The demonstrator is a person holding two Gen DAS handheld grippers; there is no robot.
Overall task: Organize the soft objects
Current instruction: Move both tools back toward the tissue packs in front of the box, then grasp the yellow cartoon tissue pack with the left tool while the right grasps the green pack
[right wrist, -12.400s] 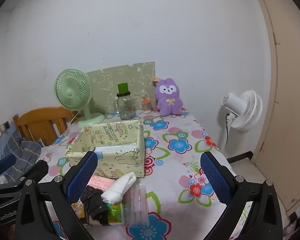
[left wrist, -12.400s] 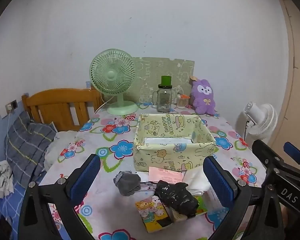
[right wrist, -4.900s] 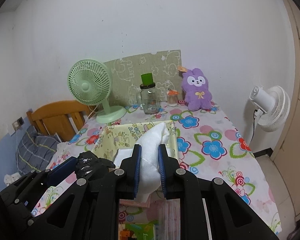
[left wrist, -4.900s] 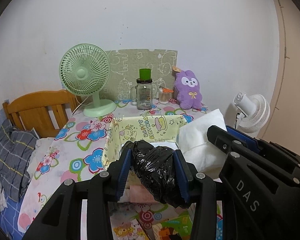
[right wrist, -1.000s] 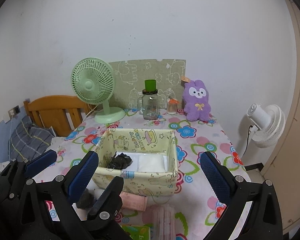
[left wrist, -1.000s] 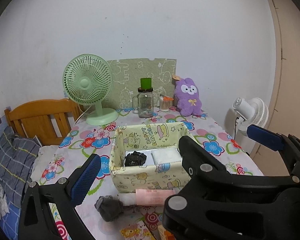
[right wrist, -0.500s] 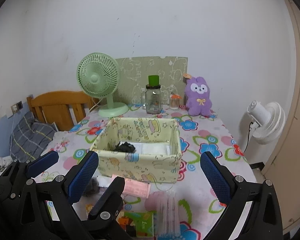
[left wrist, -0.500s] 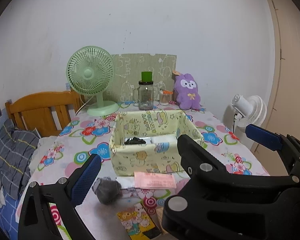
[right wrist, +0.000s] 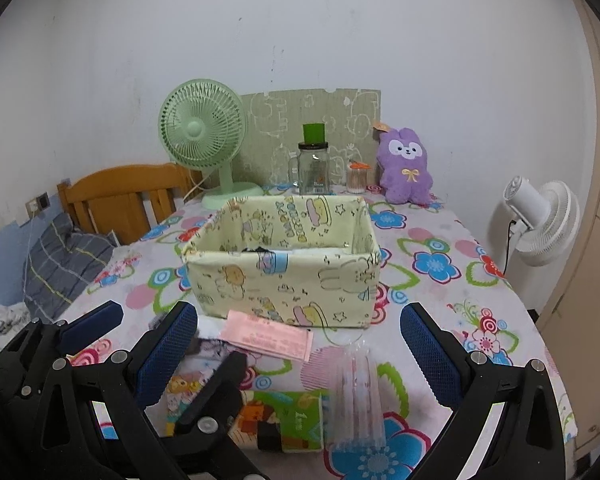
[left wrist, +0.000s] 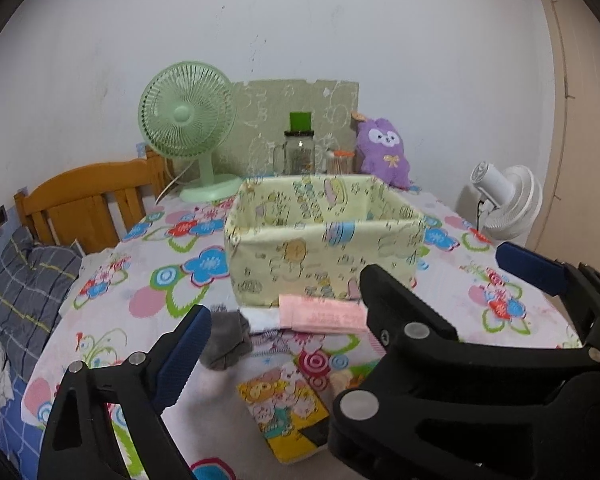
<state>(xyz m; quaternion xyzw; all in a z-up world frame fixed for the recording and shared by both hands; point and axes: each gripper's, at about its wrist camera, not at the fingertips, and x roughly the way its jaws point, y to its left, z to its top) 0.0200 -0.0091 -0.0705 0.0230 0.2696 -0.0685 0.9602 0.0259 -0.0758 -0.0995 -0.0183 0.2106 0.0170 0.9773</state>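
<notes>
Reaching low over the table, both claws empty.
Left gripper (left wrist: pixel 284 344) has been narrowing a little, nothing between its jaws; the grey sock (left wrist: pixel 226 340) lies just ahead of its left finger. Right gripper (right wrist: pixel 298 352) gapes wide, pink packet (right wrist: pixel 270 336) just ahead, fabric basket (right wrist: pixel 284 284) beyond. Sock judged light, limp, non-slippery: pinch the bunched middle.

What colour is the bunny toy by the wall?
The bunny toy is purple with a white face, clearest in the right wrist view.
</notes>
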